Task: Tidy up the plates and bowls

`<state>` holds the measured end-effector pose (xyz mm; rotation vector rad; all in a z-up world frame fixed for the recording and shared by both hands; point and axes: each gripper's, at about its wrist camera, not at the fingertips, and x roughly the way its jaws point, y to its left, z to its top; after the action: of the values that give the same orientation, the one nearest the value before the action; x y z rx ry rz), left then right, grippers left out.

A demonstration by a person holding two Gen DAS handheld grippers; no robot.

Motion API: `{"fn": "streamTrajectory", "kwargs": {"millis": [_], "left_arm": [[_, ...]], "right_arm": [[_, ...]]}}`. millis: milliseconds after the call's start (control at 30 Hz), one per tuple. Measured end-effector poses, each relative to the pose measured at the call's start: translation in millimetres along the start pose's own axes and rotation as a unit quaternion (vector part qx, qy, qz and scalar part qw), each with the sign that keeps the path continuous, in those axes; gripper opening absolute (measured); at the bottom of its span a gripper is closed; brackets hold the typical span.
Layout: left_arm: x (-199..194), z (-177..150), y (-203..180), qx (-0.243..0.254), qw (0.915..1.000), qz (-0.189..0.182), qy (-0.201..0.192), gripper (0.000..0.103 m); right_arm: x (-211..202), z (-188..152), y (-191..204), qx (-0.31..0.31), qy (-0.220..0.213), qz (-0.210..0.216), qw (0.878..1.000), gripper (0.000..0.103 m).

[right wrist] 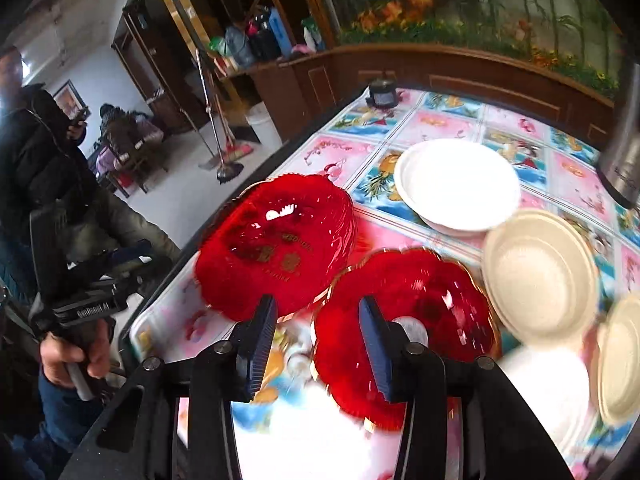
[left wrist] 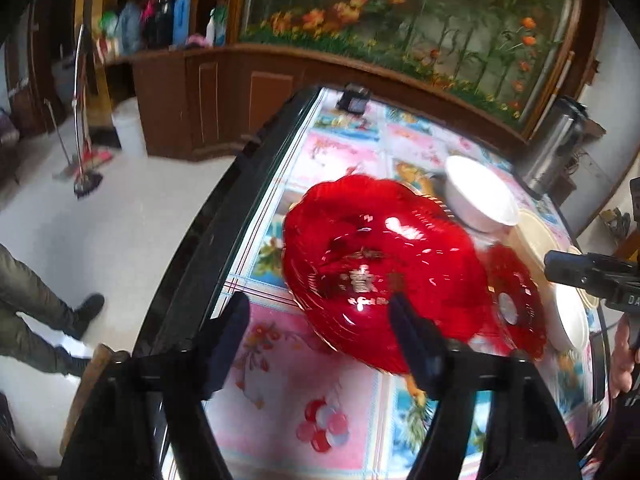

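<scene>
Left wrist view showed the left tool [left wrist: 318,320] with its jaws apart and nothing between them, its inner finger lying over the near rim of the big red plate [left wrist: 380,268]; whether it touched the rim I could not tell. That plate sat on the counter [left wrist: 340,152] close to its dark edge, perhaps for an easy reach. At three o'clock of it lay a smaller red plate [left wrist: 516,300], and at one o'clock a white bowl [left wrist: 482,196].

Right wrist view showed the right tool [right wrist: 318,320] released as well, empty, its fingers straddling the near-left rim of the smaller red plate without clearly pinching it. Two cream bowls [right wrist: 540,272] lay at three o'clock. Each tool seemed lined up on a rim for an edge grip, probably to stack like with like.
</scene>
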<state>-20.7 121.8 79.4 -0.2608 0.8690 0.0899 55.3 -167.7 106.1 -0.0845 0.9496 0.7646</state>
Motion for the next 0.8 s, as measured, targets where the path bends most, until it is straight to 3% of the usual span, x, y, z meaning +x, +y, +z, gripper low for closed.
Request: {"fn": "streamTrajectory", "kwargs": {"millis": [67, 167, 333, 500, 567, 800], "left_arm": [[11, 4, 6, -0.004, 0.9999, 0.006, 0.008, 0.067], [22, 6, 18, -0.020, 0.9997, 0.002, 0.016, 0.057], [40, 8, 28, -0.035, 0.9986, -0.017, 0.037, 0.030], [58, 12, 21, -0.024, 0.9982, -0.017, 0.052, 0.011], [65, 12, 17, -0.013, 0.9986, -0.001, 0.051, 0.010], [52, 0, 16, -0.005, 0.9990, 0.020, 0.040, 0.010]], "right_arm": [[18, 12, -4, 0.008, 0.006, 0.002, 1.000, 0.039], [38, 26, -7, 0.001, 0.009, -0.017, 1.000, 0.039], [80, 44, -25, 0.013, 0.033, -0.034, 0.999, 0.039], [108, 51, -34, 0.022, 0.058, -0.039, 0.997, 0.028], [114, 49, -33, 0.022, 0.068, -0.036, 0.997, 0.009], [106, 40, -25, 0.042, 0.056, -0.029, 0.997, 0.006]]}}
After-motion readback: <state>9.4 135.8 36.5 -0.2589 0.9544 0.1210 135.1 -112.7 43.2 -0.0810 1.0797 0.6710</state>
